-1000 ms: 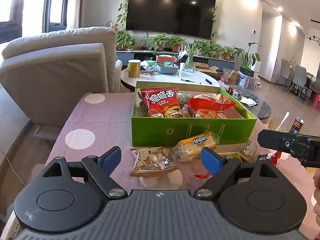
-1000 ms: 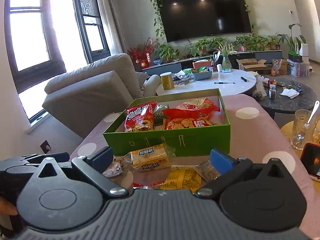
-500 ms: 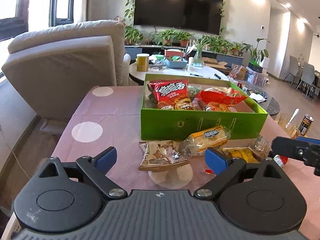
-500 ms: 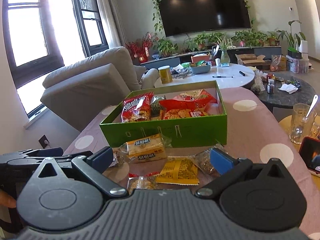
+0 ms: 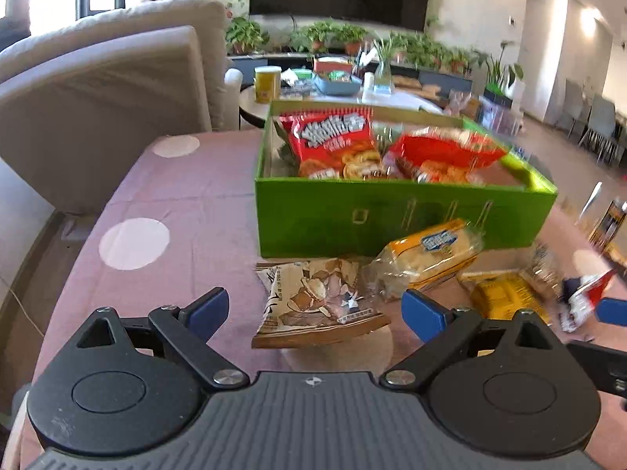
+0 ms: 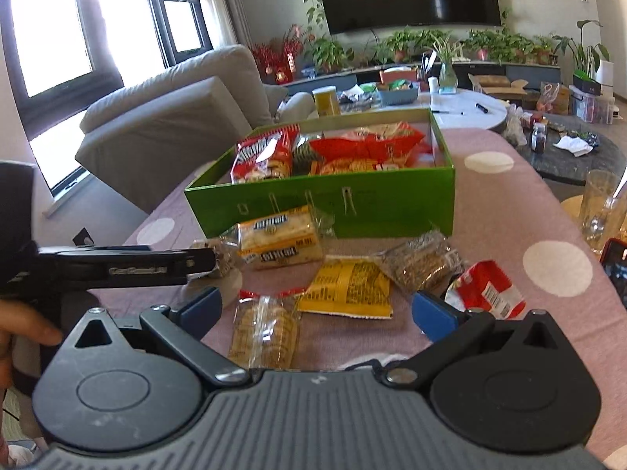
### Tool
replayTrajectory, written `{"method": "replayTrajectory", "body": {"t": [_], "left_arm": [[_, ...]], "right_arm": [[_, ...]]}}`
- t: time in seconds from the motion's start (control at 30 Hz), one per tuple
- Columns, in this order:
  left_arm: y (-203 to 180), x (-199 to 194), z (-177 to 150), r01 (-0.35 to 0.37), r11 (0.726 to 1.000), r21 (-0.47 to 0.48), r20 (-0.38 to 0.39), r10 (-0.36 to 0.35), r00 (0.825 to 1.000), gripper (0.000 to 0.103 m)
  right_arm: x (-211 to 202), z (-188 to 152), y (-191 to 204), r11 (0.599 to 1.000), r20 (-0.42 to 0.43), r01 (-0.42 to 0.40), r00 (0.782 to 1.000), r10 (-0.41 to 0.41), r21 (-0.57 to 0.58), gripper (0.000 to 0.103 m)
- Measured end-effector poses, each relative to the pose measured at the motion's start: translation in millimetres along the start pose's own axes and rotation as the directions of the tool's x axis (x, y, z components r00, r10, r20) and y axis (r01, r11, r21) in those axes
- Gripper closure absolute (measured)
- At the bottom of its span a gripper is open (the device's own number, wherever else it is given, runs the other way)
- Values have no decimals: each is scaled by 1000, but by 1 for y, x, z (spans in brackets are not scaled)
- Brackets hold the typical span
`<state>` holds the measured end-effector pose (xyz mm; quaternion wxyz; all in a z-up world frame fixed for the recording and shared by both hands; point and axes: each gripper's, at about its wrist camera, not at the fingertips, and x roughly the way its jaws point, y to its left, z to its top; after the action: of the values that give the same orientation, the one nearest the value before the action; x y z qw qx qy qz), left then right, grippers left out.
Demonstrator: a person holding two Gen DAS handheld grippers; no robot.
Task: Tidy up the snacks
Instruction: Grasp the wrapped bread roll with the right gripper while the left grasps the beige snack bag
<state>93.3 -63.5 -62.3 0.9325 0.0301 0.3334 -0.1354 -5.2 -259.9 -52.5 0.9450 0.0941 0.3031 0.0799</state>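
A green box (image 5: 392,219) (image 6: 313,203) holding red snack bags stands on the pink dotted tablecloth. In front of it lie loose snacks: a brown-and-white packet (image 5: 313,293), a yellow-labelled cake pack (image 5: 431,254) (image 6: 278,241), a yellow packet (image 6: 347,288), a clear cracker pack (image 6: 264,331), a clear grain-bar pack (image 6: 423,262) and a red packet (image 6: 486,290). My left gripper (image 5: 315,311) is open, its pads either side of the brown-and-white packet without touching it. My right gripper (image 6: 317,311) is open over the cracker pack and the yellow packet.
A beige armchair (image 5: 98,90) stands left of the table. A round white coffee table (image 6: 462,109) with a yellow can is behind the box. A glass (image 6: 599,211) and a phone (image 6: 615,266) sit at the right edge. The left gripper's body (image 6: 117,266) reaches in from the left.
Both grippers have sunk toward the loose snacks and tilted down. The left one moved forward over the brown-and-white packet, its jaws a little wider. The snacks have not moved.
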Motion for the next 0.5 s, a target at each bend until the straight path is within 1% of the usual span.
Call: {"method": "replayTrajectory", "body": {"t": [0.07,0.1,0.27,0.33,0.37,0.4,0.43,0.5], "left_arm": [[-4,12,-1,-46,998,46,-11,47,999,9],[-5,15,-1,-53,997,57,-14,54,998,9],[-4,24,3,-46,998,45,-6,46,999,15],[-3,26,3,-29,999,45,-17,29,999,30],[-2,27,2,-9,999,36,-28,10,1000,35],[-1,27,0,-1,1000,31,-39,2,999,39],[-1,26,-2,-8,999,41,-29,9,1000,42],[-1,21,-6,-7,998,55,-19,8,1000,45]], "right_arm": [[1,-1,0,1000,-9,-3,1000,3,1,38],[1,-1,1,1000,-11,-3,1000,3,-1,38],[2,-4,4,1000,-25,-8,1000,7,-22,38],[3,-6,7,999,-35,-15,999,13,-31,38],[3,-7,9,999,-41,-20,999,18,-37,38],[4,-8,12,999,-48,-25,999,23,-43,38],[4,-9,14,998,-54,-31,998,28,-48,38],[6,-12,18,997,-69,-41,997,37,-59,38]]}}
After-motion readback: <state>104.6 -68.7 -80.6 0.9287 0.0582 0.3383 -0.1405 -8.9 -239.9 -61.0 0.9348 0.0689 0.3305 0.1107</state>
